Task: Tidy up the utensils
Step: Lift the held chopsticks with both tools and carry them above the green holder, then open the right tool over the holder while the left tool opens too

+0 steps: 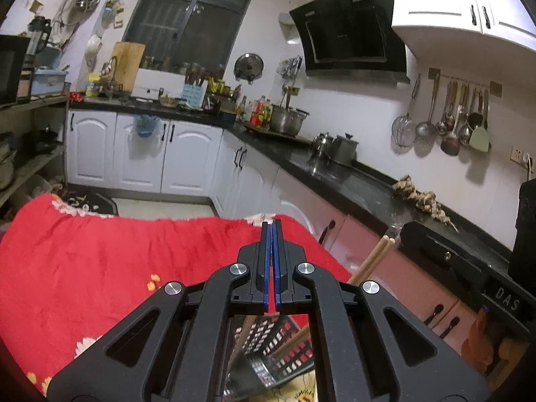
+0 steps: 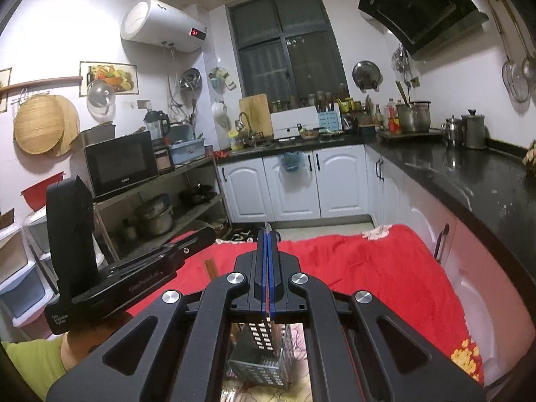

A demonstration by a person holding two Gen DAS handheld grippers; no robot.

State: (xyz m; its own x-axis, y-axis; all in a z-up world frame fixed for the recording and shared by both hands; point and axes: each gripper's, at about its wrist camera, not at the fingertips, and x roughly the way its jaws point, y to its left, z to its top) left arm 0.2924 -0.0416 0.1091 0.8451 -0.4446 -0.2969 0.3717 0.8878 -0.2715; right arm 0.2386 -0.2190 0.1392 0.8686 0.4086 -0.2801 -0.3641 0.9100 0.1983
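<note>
Both the left gripper (image 1: 272, 226) and right gripper (image 2: 267, 236) are closed on nothing. The utensil basket (image 2: 264, 358) with chopsticks (image 1: 370, 261) sits right below them on the red-covered surface (image 1: 117, 261). Coming down blind could tip it.

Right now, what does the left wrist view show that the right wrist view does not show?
Only the left wrist view: wooden chopsticks beside the shut left gripper, and ladles hanging on the wall. Only the right wrist view: a water heater and a microwave. Both: the red cloth, a perforated utensil basket and the dark window.
</note>
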